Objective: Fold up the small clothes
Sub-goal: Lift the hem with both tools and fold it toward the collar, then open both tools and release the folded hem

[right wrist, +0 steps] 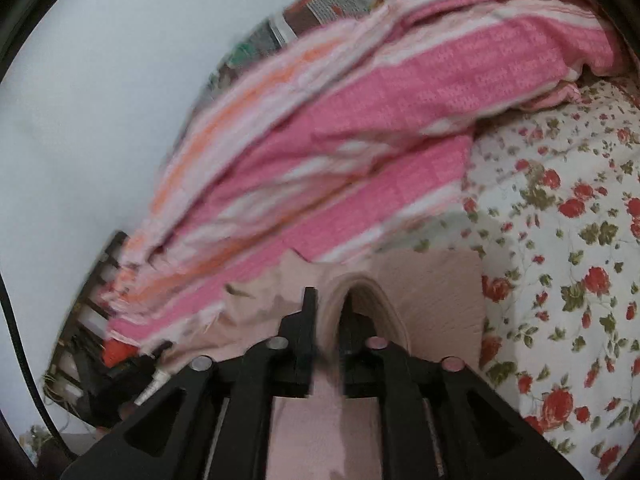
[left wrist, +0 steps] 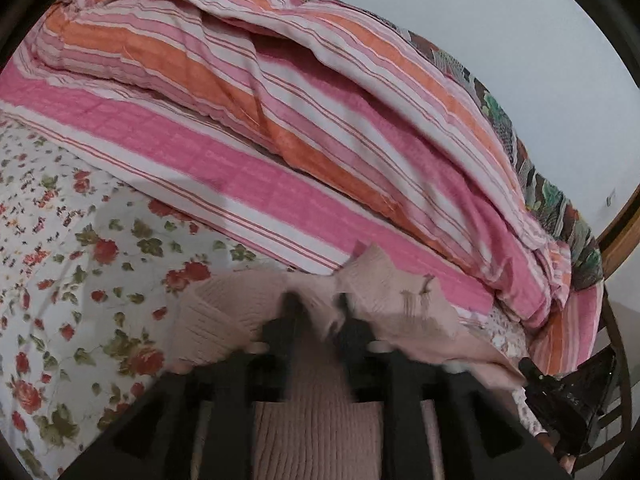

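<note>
- 1 pale pink knitted garment (left wrist: 316, 412) lies on the floral bedsheet (left wrist: 60, 240), its far edge touching 1 pink and orange striped quilt (left wrist: 280, 128).
- Left gripper (left wrist: 316, 308): 2 fingers slightly apart, a fold of knit between them; whether they pinch it, blur hides.
- Right gripper (right wrist: 330, 304): 2 fingers slightly apart, astride a raised knit fold.
- 1 white wall (right wrist: 100, 100) behind.

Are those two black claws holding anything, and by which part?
Neither clearly grips. The pink knit garment lies between the fingers of the left gripper and right gripper, a folded edge in the right's gap.
</note>
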### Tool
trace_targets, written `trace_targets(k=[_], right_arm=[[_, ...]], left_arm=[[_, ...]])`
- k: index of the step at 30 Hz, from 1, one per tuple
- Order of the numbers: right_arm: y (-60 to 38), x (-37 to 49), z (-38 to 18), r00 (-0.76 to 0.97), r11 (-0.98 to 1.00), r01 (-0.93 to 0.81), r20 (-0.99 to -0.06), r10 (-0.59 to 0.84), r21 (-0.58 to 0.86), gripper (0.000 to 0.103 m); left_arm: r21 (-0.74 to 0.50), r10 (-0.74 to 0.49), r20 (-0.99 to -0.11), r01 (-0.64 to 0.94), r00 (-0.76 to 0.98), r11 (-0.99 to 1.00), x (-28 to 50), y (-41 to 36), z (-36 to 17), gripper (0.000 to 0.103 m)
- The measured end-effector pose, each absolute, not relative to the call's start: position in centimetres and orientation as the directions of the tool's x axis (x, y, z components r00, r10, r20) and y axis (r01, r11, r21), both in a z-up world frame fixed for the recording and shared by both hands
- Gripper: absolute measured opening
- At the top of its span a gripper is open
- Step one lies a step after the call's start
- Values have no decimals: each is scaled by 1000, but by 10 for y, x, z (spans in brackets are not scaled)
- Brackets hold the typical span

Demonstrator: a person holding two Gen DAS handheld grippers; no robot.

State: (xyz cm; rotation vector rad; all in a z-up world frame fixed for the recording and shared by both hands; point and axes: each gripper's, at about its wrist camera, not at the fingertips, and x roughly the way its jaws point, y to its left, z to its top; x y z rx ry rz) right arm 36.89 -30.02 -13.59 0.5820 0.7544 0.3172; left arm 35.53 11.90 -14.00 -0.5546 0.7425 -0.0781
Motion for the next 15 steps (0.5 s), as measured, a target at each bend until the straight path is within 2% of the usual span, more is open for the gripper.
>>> trace_targets(k=[2, 6, 10, 15], right_arm=[[-299, 366, -137, 684, 815, -87, -561, 467, 572, 38], [-295, 349, -121, 699, 873, -110, -588, 408, 475, 39], [-301, 319, -111, 680, 872, -129, -597, 424, 473, 41], [-310, 261, -114, 660, 890, -151, -626, 416, 431, 53]], left_arm=[[-510, -245, -590, -119, 769, 852, 348, 120, -136, 75], [-490, -226, -576, -111, 786, 865, 325, 119, -128, 77], [-468, -220, -601, -116, 768, 876, 292, 114, -127, 77], [-468, -223, -600, -111, 769, 877, 229, 108, -131, 78]])
